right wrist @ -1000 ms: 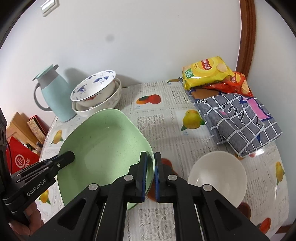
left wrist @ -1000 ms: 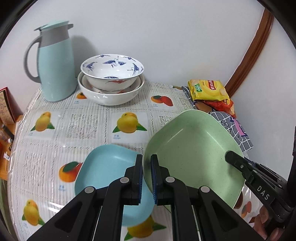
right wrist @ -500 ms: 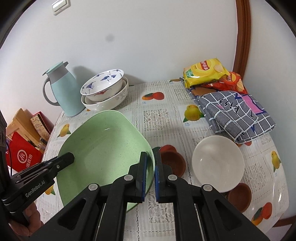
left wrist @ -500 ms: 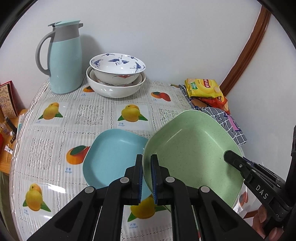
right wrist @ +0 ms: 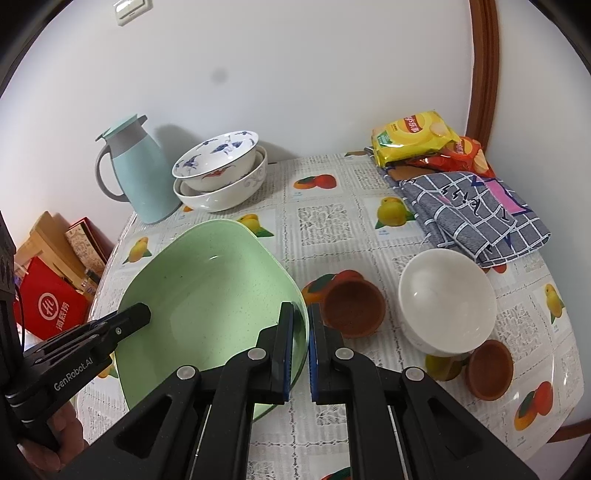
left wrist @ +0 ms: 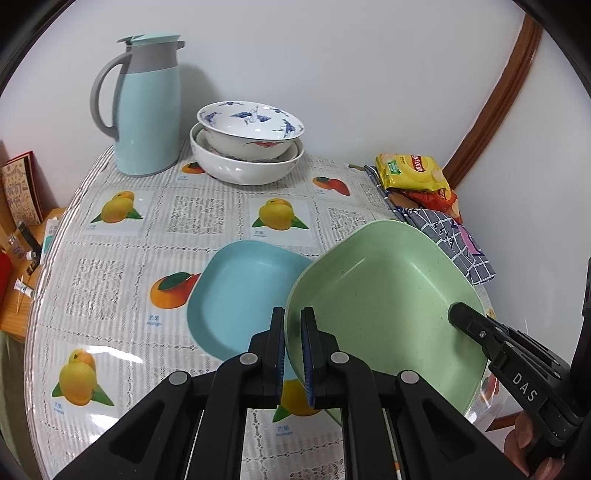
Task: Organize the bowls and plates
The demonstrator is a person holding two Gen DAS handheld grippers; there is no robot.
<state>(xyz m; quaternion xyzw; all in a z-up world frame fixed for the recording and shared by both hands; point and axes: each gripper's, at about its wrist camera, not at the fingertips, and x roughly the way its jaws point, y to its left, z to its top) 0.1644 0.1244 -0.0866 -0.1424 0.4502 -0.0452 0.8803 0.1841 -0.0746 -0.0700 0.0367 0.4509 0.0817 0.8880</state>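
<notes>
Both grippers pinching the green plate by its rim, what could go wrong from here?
1. Left gripper and right gripper clamp only the green plate rim; uneven motion may twist it loose.
2. Lowered off-centre, it could clip the blue plate.
3. Swinging right risks hitting the brown cup.

A home dining corner, table (right wrist: 332, 229) under a fruit-print plastic cloth, pale blue jug (left wrist: 146, 110) and stacked china bowls (left wrist: 247, 147) at the far wall, crisp packets (right wrist: 417, 138), folded checked cloth (right wrist: 476, 221), light switch (right wrist: 132, 6)

Green plate (left wrist: 384, 295) tilted above table, overlapping blue plate (left wrist: 240, 291) (flat).
</notes>
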